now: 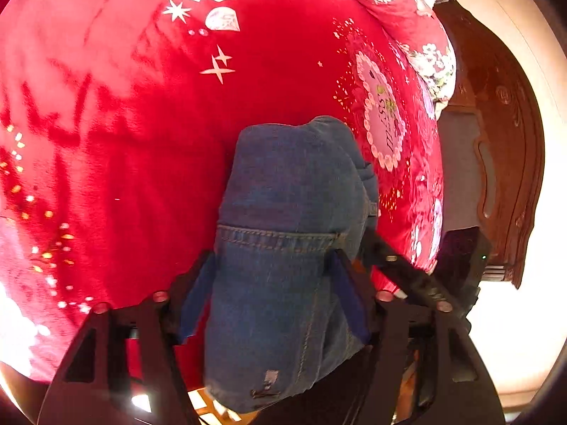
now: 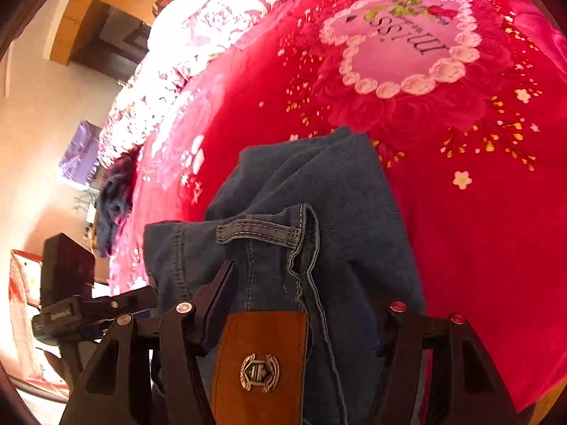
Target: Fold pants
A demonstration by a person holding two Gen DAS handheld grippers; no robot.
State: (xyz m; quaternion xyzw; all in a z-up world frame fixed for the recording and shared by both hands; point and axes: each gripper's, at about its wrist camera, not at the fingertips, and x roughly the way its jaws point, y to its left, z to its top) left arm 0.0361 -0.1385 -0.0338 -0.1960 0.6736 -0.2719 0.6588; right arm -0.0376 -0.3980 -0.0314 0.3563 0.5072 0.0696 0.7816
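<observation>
Blue denim pants point(image 1: 290, 184) lie folded in a thick bundle on the red blanket point(image 1: 141, 141). In the left wrist view my left gripper point(image 1: 273, 253) straddles the bundle below a stitched pocket seam. Its blue pads point(image 1: 198, 297) stand wide at the bundle's sides without squeezing it. The right wrist view shows the pants point(image 2: 336, 184) with the waistband, a belt loop point(image 2: 258, 232) and a brown leather patch point(image 2: 260, 364) between the jaws of my right gripper point(image 2: 304, 283). Its left finger point(image 2: 219, 290) rests against the denim. Cloth hides the right finger, so the grip is unclear.
The blanket point(image 2: 460, 212) carries a pink heart print point(image 2: 400, 42). A dark wooden bed end point(image 1: 506, 141) stands past the blanket's right edge. At the bed's far left edge lies a dark garment point(image 2: 115, 194), with a purple bag point(image 2: 79, 156) on the floor beyond it.
</observation>
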